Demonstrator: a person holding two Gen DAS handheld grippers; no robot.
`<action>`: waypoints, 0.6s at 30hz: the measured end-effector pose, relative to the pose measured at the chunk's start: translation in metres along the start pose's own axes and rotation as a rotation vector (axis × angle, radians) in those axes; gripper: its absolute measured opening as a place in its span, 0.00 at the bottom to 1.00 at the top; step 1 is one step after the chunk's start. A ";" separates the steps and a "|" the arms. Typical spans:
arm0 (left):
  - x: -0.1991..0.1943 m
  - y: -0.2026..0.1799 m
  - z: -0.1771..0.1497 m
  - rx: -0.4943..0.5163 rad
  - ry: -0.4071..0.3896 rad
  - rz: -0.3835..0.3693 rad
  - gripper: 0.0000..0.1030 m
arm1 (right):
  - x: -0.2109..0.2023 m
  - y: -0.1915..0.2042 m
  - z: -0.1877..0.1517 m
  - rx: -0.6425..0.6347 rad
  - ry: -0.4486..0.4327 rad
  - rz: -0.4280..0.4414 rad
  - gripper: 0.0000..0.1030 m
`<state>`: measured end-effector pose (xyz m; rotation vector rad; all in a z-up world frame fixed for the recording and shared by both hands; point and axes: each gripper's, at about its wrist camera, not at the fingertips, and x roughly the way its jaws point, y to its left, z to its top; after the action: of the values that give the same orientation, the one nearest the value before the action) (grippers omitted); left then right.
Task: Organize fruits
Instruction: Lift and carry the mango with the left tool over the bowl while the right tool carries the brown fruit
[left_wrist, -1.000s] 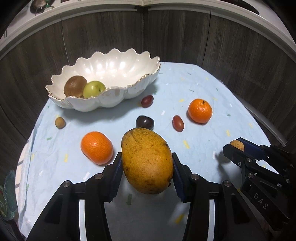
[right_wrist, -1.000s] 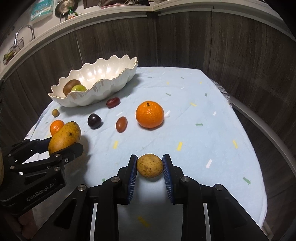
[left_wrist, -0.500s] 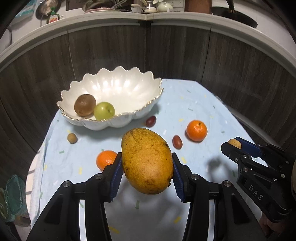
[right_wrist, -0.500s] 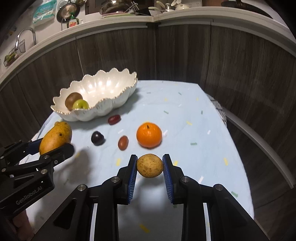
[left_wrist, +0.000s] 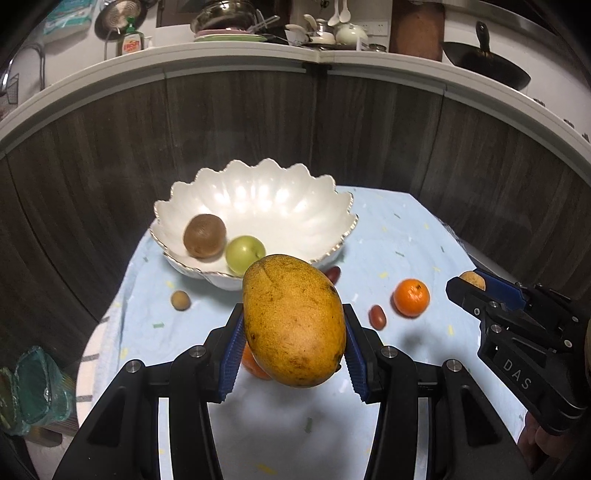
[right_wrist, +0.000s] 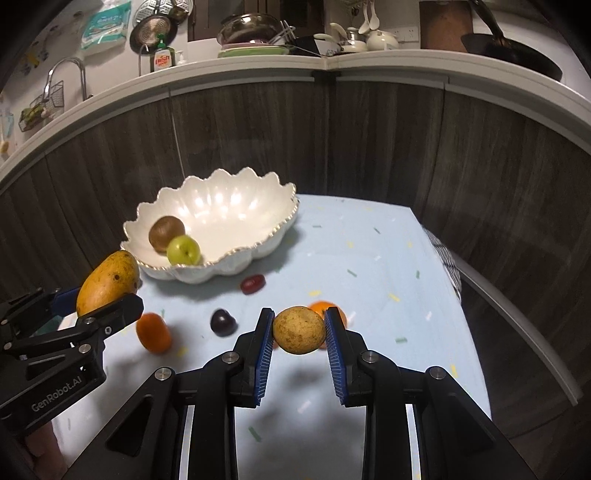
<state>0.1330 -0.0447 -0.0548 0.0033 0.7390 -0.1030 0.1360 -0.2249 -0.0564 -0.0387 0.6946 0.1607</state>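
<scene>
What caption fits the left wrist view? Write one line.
Left gripper holds a mango above the table, facing the white bowl.

Hidden, cropped and blurred items

One orange (left_wrist: 255, 365) is largely covered by the mango (left_wrist: 293, 321); another (right_wrist: 327, 308) is mostly hidden behind the yellow fruit (right_wrist: 299, 329). A red fruit (left_wrist: 333, 274) is half concealed. Green glassware (left_wrist: 33, 391) is cut by the left edge. The kiwi (right_wrist: 166, 233) and apple (right_wrist: 183, 250) are slightly blurred.

Kiwi (left_wrist: 204, 235) and apple (left_wrist: 244, 254) in bowl (left_wrist: 325, 218), on table (left_wrist: 406, 229).
</scene>
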 end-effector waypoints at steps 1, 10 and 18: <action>0.000 0.002 0.002 -0.002 -0.003 0.002 0.47 | 0.000 0.002 0.003 -0.002 -0.003 0.002 0.28; -0.004 0.024 0.025 -0.024 -0.031 0.016 0.47 | 0.001 0.019 0.032 -0.022 -0.043 0.027 0.28; -0.004 0.040 0.044 -0.027 -0.049 0.025 0.47 | 0.005 0.032 0.057 -0.031 -0.077 0.041 0.28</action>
<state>0.1632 -0.0066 -0.0214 -0.0154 0.6909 -0.0692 0.1705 -0.1877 -0.0153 -0.0472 0.6168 0.2114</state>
